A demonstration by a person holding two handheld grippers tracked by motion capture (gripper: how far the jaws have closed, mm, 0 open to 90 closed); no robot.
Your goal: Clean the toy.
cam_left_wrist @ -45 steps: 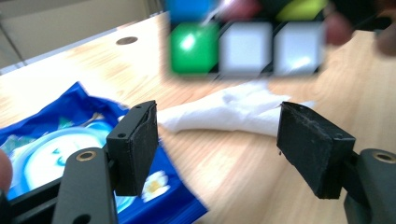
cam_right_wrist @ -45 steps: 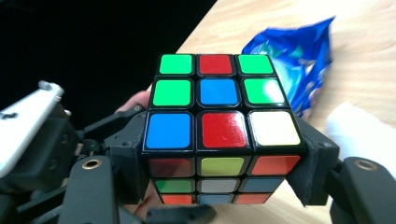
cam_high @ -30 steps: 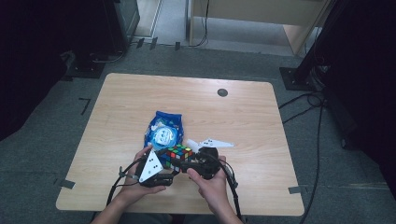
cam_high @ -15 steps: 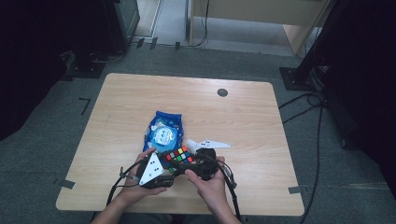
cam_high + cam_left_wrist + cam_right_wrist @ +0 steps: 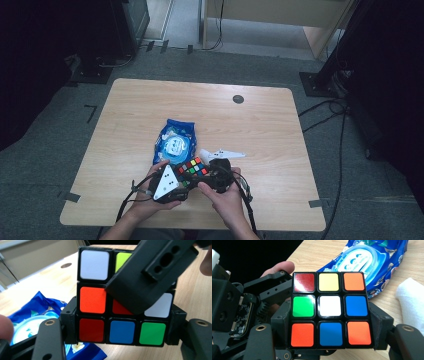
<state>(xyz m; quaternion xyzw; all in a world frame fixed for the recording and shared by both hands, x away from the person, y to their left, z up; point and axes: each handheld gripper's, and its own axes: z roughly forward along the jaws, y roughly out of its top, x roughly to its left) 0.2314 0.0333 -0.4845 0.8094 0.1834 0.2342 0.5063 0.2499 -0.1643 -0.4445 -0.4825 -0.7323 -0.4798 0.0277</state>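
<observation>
A scrambled puzzle cube (image 5: 193,168) is held above the table's near edge between both hands. My left gripper (image 5: 122,331) has just been closing its jaws, and its pads (image 5: 68,322) press on the two sides of the cube's bottom row. My right gripper (image 5: 330,327) is shut on the same cube (image 5: 329,308) from another side, pads (image 5: 378,325) against its lower layers. One of the right gripper's fingers (image 5: 150,272) crosses in front of the cube (image 5: 93,300) in the left gripper view.
A blue pack of wet wipes (image 5: 175,142) lies just beyond the cube. A white cloth (image 5: 222,154) rests to its right. The wooden table (image 5: 150,105) has a small dark round cap (image 5: 238,99) at the far right. Cables run over the floor at the right.
Both hands and the cube stay in the same place near the front edge; the high view is too small to show the jaws moving.
</observation>
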